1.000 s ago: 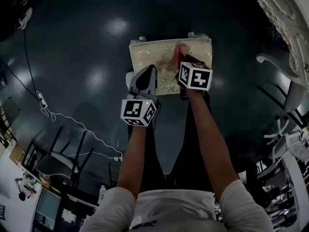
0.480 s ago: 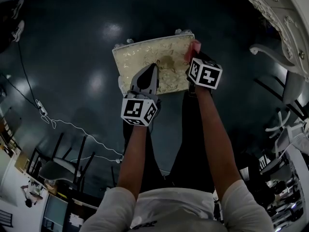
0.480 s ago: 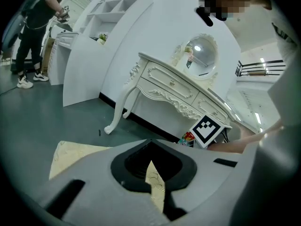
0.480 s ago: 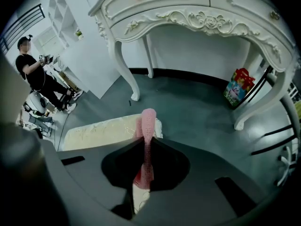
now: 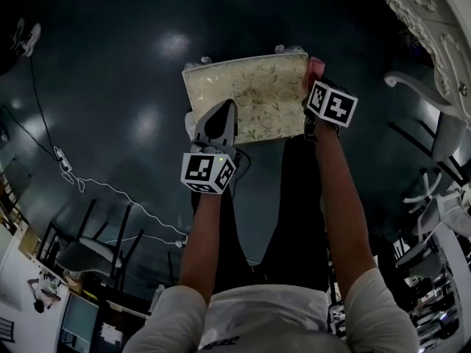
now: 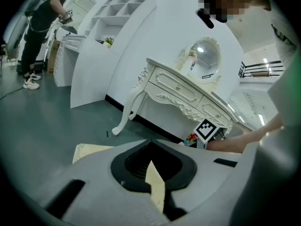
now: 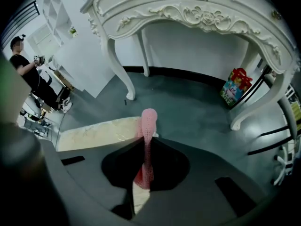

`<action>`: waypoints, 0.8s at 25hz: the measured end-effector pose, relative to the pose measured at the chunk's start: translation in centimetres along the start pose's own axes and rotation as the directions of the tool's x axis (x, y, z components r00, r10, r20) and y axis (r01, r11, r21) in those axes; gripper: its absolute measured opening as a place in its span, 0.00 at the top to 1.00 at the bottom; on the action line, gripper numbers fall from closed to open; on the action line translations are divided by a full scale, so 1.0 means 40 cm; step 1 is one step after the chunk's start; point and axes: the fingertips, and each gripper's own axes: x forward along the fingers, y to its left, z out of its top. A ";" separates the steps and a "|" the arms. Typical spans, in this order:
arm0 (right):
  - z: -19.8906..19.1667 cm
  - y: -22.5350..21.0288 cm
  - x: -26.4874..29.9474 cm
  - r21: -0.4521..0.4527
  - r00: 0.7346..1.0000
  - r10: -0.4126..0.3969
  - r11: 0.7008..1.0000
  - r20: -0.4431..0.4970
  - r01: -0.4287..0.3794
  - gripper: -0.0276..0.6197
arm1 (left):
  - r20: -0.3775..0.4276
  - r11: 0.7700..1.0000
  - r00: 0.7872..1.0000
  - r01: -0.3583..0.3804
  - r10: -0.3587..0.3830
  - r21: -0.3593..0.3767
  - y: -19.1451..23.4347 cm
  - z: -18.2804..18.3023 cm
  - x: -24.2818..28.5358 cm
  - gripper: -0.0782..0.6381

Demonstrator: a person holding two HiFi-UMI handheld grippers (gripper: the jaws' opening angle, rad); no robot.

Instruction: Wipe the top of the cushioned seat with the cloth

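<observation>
Two grippers are over the cushioned seat [image 5: 250, 98], which stands on the dark glossy floor [image 5: 110, 57] straight ahead of me. My right gripper [image 5: 312, 84] is at the seat's right edge, close to its far right corner. Its jaws are clamped on the pink cloth [image 5: 316, 66]. In the right gripper view, the cloth [image 7: 148, 126] rises as a narrow folded strip out of the closed right gripper [image 7: 144, 175]. Its top overlaps the right end of the cream, leaf-patterned seat [image 7: 94, 133]. I cannot tell whether the cloth is pressing on the fabric or only beside it.

My left gripper [image 5: 228, 107] hangs above the seat's near edge, left of centre, well apart from the other. In the left gripper view, the left gripper [image 6: 154, 173] has its jaws drawn together with nothing between them. Only a thin slit is left, and cream upholstery shows through it. A corner of the seat [image 6: 87, 150] peeks out on the left.

The white carved dressing table [image 7: 188, 8] stands beyond the seat's right side.
</observation>
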 end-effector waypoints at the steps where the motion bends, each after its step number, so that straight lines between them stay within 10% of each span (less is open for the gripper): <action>1: 0.003 0.030 -0.018 -0.003 1.000 0.023 1.000 0.015 -0.023 0.92 | 0.009 1.000 1.000 -0.010 0.010 -0.003 0.015 0.009 -0.012 0.88; 10: -0.175 0.603 -0.043 -0.072 0.917 0.389 0.916 -0.087 -0.395 0.92 | 0.064 0.990 0.988 -0.138 0.139 -0.029 0.237 0.089 -0.155 0.88; 16: -0.305 0.839 0.021 -0.134 0.877 0.427 0.877 -0.218 -0.461 0.92 | 0.057 0.983 0.982 -0.181 0.182 -0.025 0.344 0.096 -0.244 0.88; 20: -0.349 0.869 0.065 -0.176 0.896 0.360 0.895 -0.260 -0.410 0.92 | 0.049 0.979 0.978 -0.202 0.203 -0.028 0.382 0.087 -0.278 0.88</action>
